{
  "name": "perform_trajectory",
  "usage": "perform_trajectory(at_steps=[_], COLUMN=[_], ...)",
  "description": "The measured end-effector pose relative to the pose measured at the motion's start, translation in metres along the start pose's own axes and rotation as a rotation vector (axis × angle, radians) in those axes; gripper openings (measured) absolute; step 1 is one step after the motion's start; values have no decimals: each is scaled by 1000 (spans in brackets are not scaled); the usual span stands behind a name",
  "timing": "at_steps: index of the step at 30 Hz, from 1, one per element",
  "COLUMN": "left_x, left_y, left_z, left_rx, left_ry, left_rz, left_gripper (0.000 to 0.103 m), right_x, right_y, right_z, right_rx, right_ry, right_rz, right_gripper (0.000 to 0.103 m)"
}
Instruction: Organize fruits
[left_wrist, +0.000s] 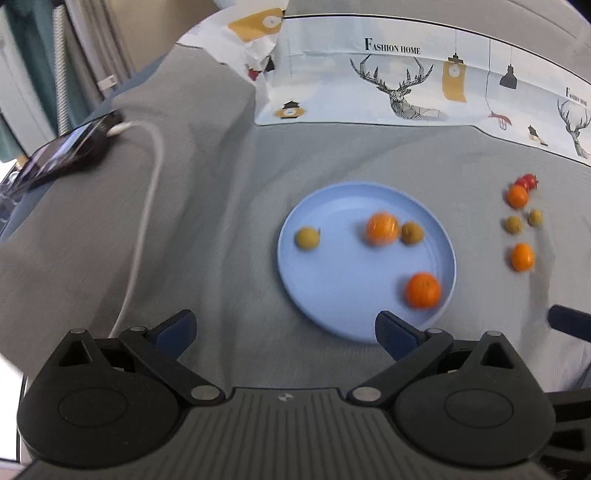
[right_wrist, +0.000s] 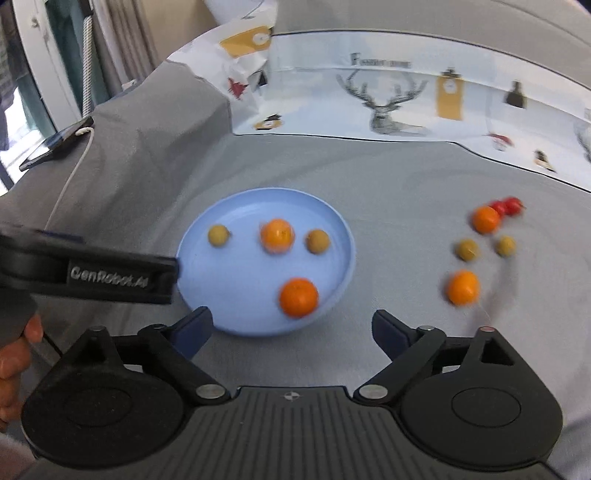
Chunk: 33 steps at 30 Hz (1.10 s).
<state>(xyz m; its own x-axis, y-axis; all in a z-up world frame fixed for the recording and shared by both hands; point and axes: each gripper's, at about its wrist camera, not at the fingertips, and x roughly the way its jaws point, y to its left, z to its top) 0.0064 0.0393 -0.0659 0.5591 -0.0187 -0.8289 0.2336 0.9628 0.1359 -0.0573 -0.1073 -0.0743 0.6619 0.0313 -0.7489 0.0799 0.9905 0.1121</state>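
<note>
Both tongs gape; plate (left_wrist: 354, 328) holds two oranges, two longans.

A home, likely a bedroom. Grey bedding (left_wrist: 184, 206) ahead of the claw, a printed "Fashion Home" sheet (left_wrist: 388, 81) beyond. Charging phone (left_wrist: 62, 151) far left, by curtains (left_wrist: 33, 66).

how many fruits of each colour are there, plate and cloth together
Orange: 4, two on the blue plate, such as the near one, and two on the grey cloth, such as
Yellow-green: 4, two on the plate, such as, and two on the cloth, such as
Red: about 2, a blurred cluster on the cloth
Total: about 10
</note>
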Motion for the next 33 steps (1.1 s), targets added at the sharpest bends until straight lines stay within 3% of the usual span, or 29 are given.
perform_trajectory(at_steps=[6,17,33], left_x=[-29,-77,-105], left_y=[6,4,3], left_z=[-27,-43,-51], left_rx=[-32,-22,-15], left_ry=[-27,-128,-198], left_rz=[8,7,0], left_gripper=[103,103,103], right_x=[-40,-84,-108], right_y=[-1,17,21], right_z=[-18,-35,-42], right_rx=[6,-45,-50], right_ry=[-56,-156,-202], right_rz=[-9,8,2], right_gripper=[96,102,102])
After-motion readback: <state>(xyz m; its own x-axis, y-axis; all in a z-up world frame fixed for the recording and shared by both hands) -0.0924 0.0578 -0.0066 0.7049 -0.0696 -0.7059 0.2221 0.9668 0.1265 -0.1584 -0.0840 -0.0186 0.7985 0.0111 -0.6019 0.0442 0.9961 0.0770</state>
